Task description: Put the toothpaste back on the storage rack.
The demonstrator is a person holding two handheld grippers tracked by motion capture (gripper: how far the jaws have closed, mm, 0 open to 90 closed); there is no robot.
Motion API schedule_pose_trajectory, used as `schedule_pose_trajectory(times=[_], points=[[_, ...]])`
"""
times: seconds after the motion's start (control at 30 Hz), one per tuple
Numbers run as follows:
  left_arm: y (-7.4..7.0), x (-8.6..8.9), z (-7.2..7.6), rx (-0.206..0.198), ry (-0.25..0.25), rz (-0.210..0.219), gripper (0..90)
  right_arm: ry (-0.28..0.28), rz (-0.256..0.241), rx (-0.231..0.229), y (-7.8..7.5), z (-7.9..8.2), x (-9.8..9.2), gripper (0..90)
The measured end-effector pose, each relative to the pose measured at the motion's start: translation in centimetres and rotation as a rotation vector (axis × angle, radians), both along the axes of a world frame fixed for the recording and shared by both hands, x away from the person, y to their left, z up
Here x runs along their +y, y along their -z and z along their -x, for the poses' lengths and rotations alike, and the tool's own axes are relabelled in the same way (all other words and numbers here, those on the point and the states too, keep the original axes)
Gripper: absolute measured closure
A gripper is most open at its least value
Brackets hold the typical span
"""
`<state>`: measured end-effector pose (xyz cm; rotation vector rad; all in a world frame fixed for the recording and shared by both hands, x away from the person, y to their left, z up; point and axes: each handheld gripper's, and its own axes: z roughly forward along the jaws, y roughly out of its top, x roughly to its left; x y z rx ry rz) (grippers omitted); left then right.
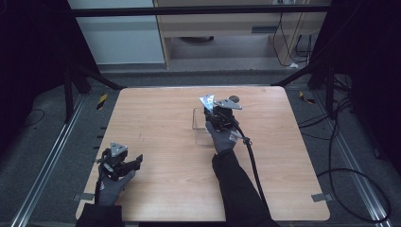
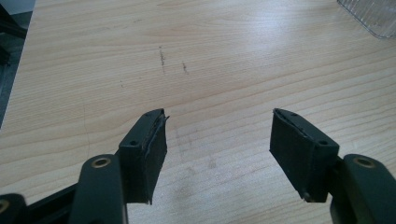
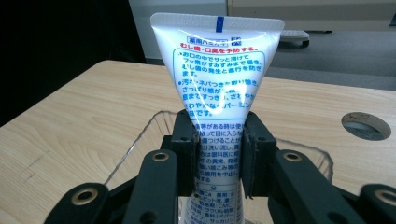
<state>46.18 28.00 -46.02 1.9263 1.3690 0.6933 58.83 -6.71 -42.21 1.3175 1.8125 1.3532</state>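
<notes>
While the left claw (image 1: 134, 163) sits near the front left corner of the surface (image 1: 161, 123), its two jaws stand wide apart with nothing between them. In the left gripper view, bare wood with a few small dark marks shows between the jaws of the left claw (image 2: 217, 140), and a corner of the clear box (image 2: 373, 16) shows at the top right.

Farther right, past the middle and toward the back edge, the right claw (image 1: 211, 109) is over the clear box (image 1: 201, 127). Its jaws are squeezed tight on a white tube (image 3: 217, 79) with blue and red writing. The tube (image 1: 207, 100) stands with its flat end up, and its lower end points down into the box (image 3: 135, 149).
</notes>
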Motion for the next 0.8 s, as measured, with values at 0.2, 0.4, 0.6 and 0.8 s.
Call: schedule_pose_trajectory(times=[0.2,0.4,0.6,0.8], points=[[0.0,-0.1,0.0,0.001,0.002,-0.003,35.3,-0.017,0.032,0.041,0.7,0.6,-0.2,69.5],[0.1,-0.1,0.0,0.001,0.001,-0.003,35.3,-0.025,0.091,0.064,0.9,0.9,-0.1,68.6],[0.0,-0.1,0.0,0.001,0.003,-0.004,35.2,-0.038,0.109,0.088,1.2,1.0,-0.1,66.2],[0.0,-0.1,0.0,0.001,0.004,-0.003,35.1,-0.057,0.117,0.101,1.1,1.2,0.0,62.3]])
